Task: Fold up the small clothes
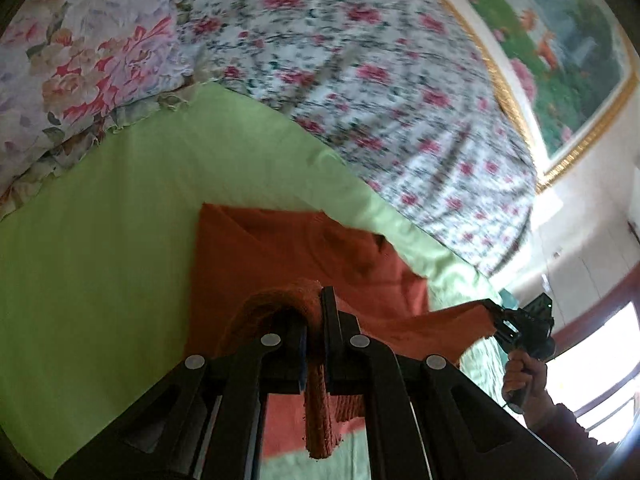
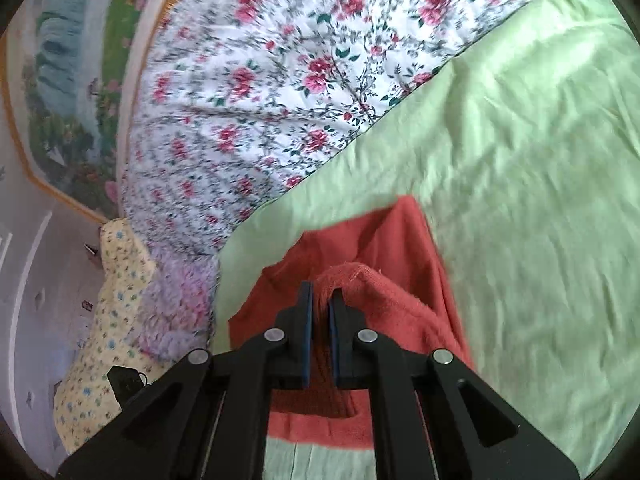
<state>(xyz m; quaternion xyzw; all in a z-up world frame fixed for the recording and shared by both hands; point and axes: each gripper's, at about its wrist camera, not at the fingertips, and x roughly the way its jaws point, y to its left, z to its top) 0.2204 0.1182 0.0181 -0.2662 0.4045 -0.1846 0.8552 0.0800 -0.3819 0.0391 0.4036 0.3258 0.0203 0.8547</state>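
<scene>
A rust-orange knit garment lies partly on the light green sheet, its near edge lifted. My left gripper is shut on a bunched ribbed edge of the garment, which hangs down between the fingers. In the left wrist view my right gripper, in a person's hand, pinches another corner and holds the cloth taut between the two. In the right wrist view my right gripper is shut on a fold of the orange garment, which drapes to the sheet.
A quilt with small pink flowers covers the bed beyond the sheet. A large-flowered pillow lies at the far left. A gold-framed landscape picture hangs on the wall. A yellow flowered cloth and lilac fleece lie at the bed's edge.
</scene>
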